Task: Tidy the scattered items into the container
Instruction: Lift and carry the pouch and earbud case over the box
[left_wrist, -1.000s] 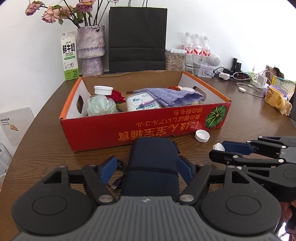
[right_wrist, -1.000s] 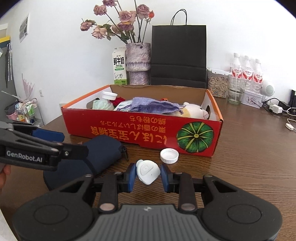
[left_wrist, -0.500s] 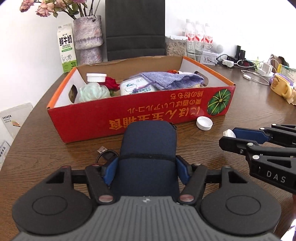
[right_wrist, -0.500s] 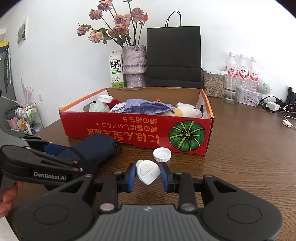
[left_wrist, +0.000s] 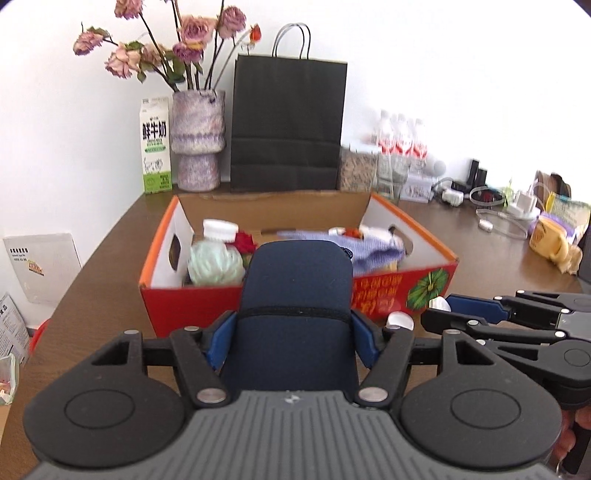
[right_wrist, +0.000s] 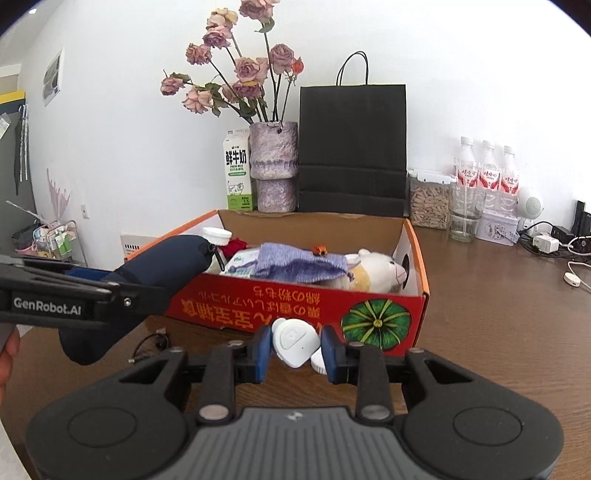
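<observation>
Both views are bright and evenly lit by soft daylight. The white wall (left_wrist: 443, 74) is almost overexposed. The left view is slightly blurred, the right one is sharp. Fisheye lenses bend the edges, with dark corners.

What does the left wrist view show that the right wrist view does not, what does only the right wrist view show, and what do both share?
Only the left wrist view shows the yellow mug at the table's right edge and the pale green mesh sponge in the box.

Only the right wrist view shows the plush toy in the box, the black cable on the table, and the face of the white device held in the right gripper.

Both show the red cardboard box, the navy pouch held in the left gripper, the milk carton, the vase and the black paper bag.
</observation>
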